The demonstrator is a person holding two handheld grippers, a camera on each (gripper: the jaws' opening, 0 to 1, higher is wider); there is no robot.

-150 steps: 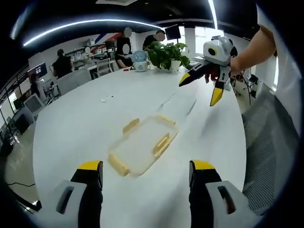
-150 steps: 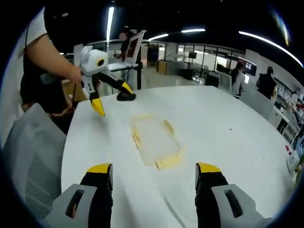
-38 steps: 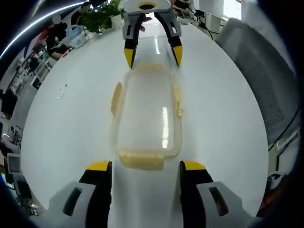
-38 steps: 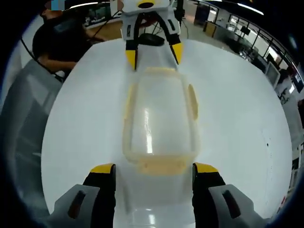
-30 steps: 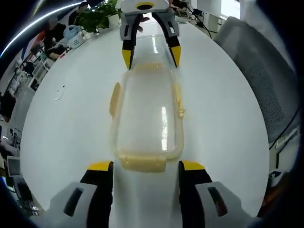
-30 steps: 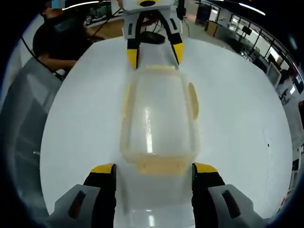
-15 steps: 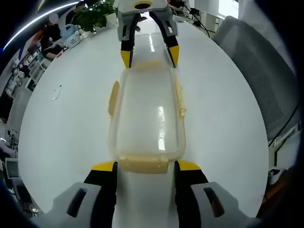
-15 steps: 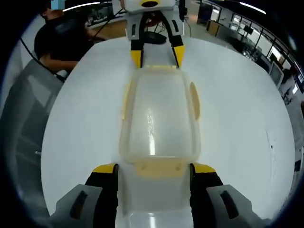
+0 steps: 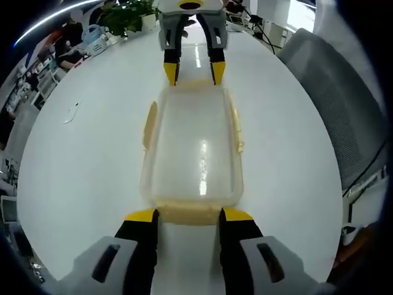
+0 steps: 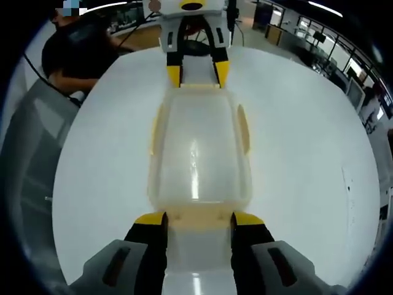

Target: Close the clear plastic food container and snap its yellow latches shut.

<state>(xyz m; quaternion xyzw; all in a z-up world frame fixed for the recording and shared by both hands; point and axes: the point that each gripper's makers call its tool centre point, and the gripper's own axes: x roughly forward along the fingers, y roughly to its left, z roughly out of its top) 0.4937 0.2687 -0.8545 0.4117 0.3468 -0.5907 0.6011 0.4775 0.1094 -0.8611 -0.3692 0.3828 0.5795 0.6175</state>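
Note:
The clear plastic container (image 9: 193,147) lies lid-on lengthwise on the white table (image 9: 80,160). Yellow side latches (image 9: 149,123) stick out along its long edges. In the left gripper view my left gripper (image 9: 189,216) has its jaws narrowed against both ends of the near yellow end latch (image 9: 187,212). My right gripper (image 9: 192,69) straddles the far end. The right gripper view mirrors this over the container (image 10: 196,153). There my right gripper (image 10: 198,220) pinches its near end latch (image 10: 198,215), and my left gripper (image 10: 198,72) sits at the far end.
A grey mesh chair (image 9: 334,92) stands by the table's edge, and another chair (image 10: 27,160) shows in the right gripper view. A potted plant (image 9: 126,12) stands at the far end. A person in black (image 10: 80,49) is beside the table.
Both grippers have moved in over the container's ends and their jaws have narrowed from wide apart onto the end latches. The container has stayed in place.

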